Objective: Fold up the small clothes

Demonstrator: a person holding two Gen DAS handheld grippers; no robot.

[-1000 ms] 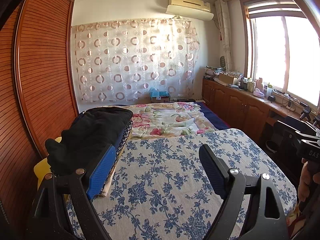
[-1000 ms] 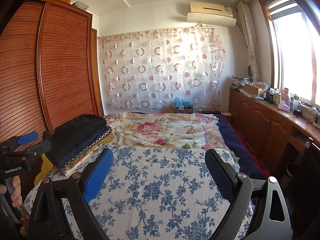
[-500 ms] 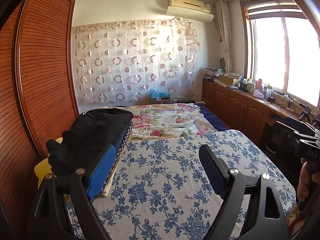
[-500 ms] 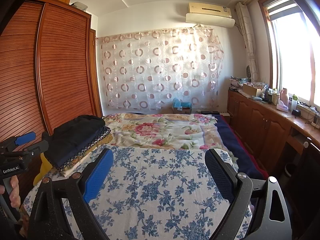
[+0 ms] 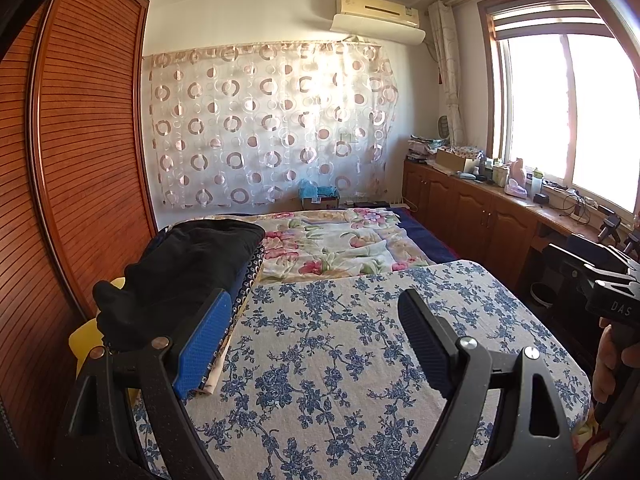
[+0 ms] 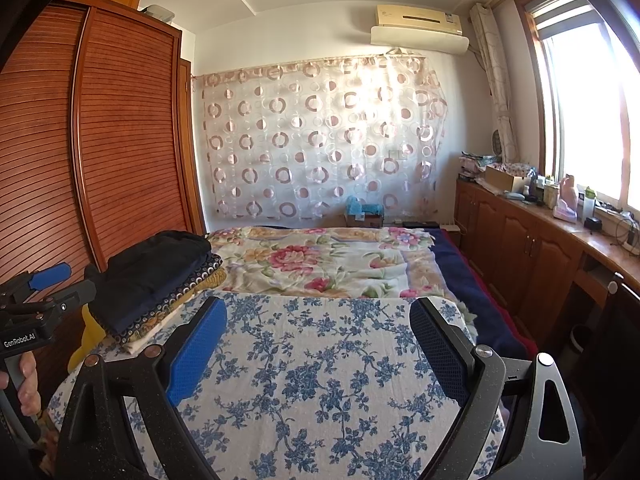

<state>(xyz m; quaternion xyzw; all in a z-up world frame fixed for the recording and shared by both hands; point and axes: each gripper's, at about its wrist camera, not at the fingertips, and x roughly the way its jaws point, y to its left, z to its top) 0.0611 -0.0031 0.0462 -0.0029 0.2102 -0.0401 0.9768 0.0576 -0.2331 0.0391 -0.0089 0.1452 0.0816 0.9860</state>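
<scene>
Both the left gripper point(image 5: 316, 334) and the right gripper point(image 6: 318, 344) are held wide apart and empty above the blue-flowered cloth point(image 6: 320, 360) spread on the bed, on which no loose garment is seen. A pile of folded clothes point(image 6: 156, 280) is seen at the left of both frames, just beyond the left gripper's blue finger and well to the left of the right gripper. Either a pause between garments or the end of the folding would be fitted by this, so no next move can be settled.
</scene>
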